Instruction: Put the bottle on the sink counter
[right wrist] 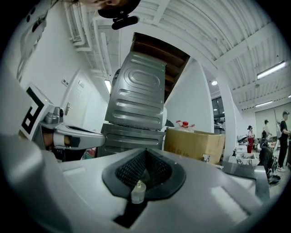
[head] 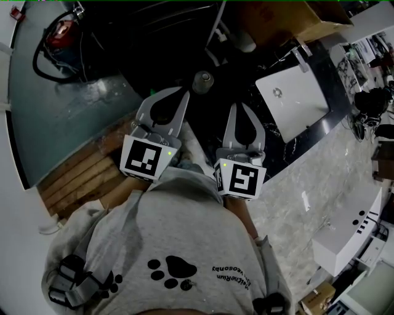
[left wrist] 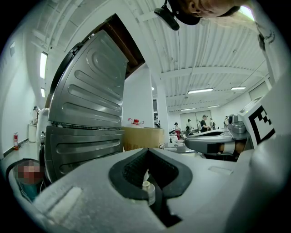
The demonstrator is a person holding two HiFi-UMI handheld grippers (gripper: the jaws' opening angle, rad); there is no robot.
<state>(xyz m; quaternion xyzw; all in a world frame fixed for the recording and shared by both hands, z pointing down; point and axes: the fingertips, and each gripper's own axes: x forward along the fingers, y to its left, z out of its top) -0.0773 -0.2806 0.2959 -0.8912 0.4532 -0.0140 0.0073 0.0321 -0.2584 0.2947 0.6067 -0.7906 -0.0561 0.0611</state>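
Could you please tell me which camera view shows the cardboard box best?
The right gripper view: the cardboard box shows its broad front face, large and clear. The left gripper view shows it smaller, beside the ribbed metal panel. The head view catches only a brown corner at the top edge, probably the same box.

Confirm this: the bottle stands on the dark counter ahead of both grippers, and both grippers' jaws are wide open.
Not open: the left gripper and right gripper are both shut, tips together, per the head view. The bottle does stand on the dark counter ahead.
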